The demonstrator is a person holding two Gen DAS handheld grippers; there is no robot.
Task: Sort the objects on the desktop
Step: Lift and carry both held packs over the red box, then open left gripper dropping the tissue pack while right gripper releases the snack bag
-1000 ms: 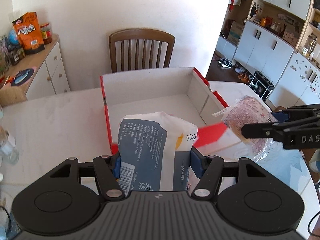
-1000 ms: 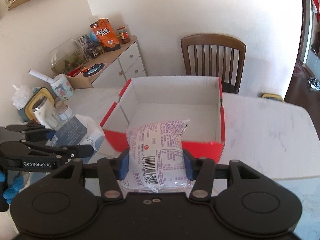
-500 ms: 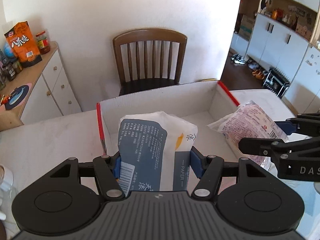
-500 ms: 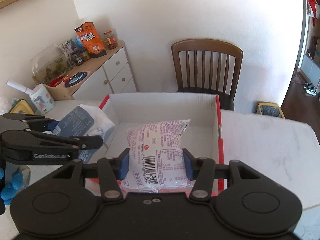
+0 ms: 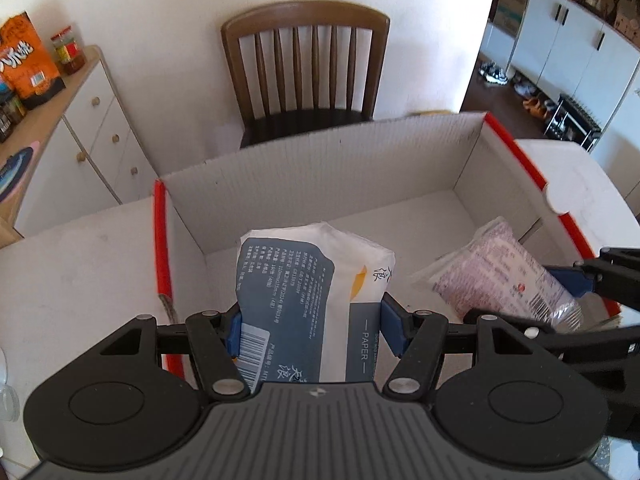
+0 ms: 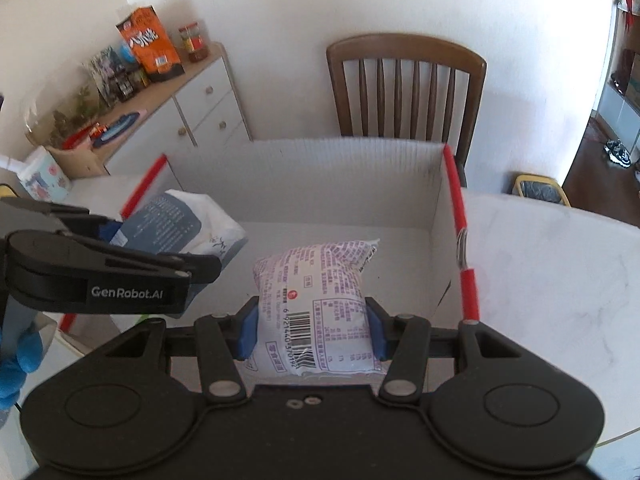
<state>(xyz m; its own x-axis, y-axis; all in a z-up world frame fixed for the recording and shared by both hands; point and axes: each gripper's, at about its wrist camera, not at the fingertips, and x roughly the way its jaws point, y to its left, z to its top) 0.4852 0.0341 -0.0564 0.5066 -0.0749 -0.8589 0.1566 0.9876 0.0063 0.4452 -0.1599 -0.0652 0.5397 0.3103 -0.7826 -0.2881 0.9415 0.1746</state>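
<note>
Gripping one tissue pack, the left gripper hangs over the one red-edged box; the right gripper clamps one purple snack bag over the same box. Two packs total, both airborne. One chair behind.

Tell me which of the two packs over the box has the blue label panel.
The tissue pack in the left gripper; the snack packet in the right gripper is white with purple print.
</note>
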